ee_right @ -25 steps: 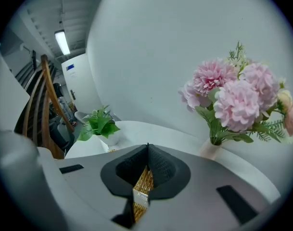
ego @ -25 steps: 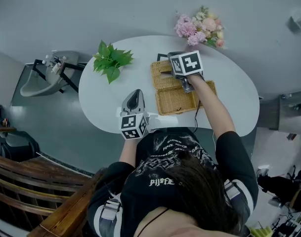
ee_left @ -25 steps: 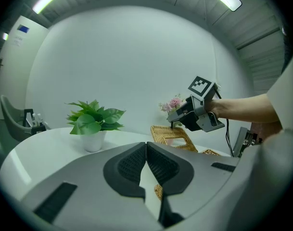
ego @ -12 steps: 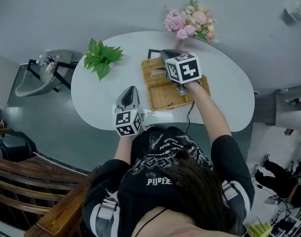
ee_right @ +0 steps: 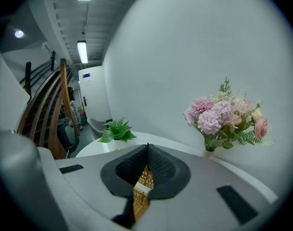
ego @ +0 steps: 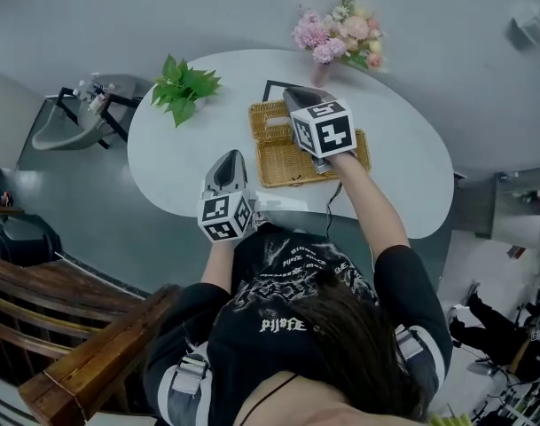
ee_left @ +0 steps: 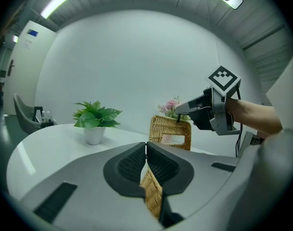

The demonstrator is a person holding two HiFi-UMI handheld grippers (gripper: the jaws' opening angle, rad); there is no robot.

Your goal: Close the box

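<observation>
A wicker box lies on the white table point(ego: 176, 162), its base point(ego: 292, 165) open and nearest me. My right gripper point(ego: 293, 98) is shut on the free edge of the lid point(ego: 270, 124). In the left gripper view the lid point(ee_left: 169, 132) stands almost upright, with the right gripper point(ee_left: 179, 115) on its top edge. A strip of the wicker lid point(ee_right: 142, 186) shows between the right pads. My left gripper point(ego: 234, 155) hovers just left of the base, shut and holding nothing. The base's wicker corner point(ee_left: 151, 198) shows below its closed pads.
A potted green plant point(ego: 183, 85) stands at the table's far left, and pink flowers point(ego: 340, 34) in a vase at the far edge. A dark-framed card point(ego: 274, 87) lies behind the lid. A grey chair point(ego: 66, 131) and a wooden railing point(ego: 66, 327) are off the table to the left.
The right gripper has risen and swung the lid up from lying flat to nearly upright. The left gripper has moved closer to the box's base.
</observation>
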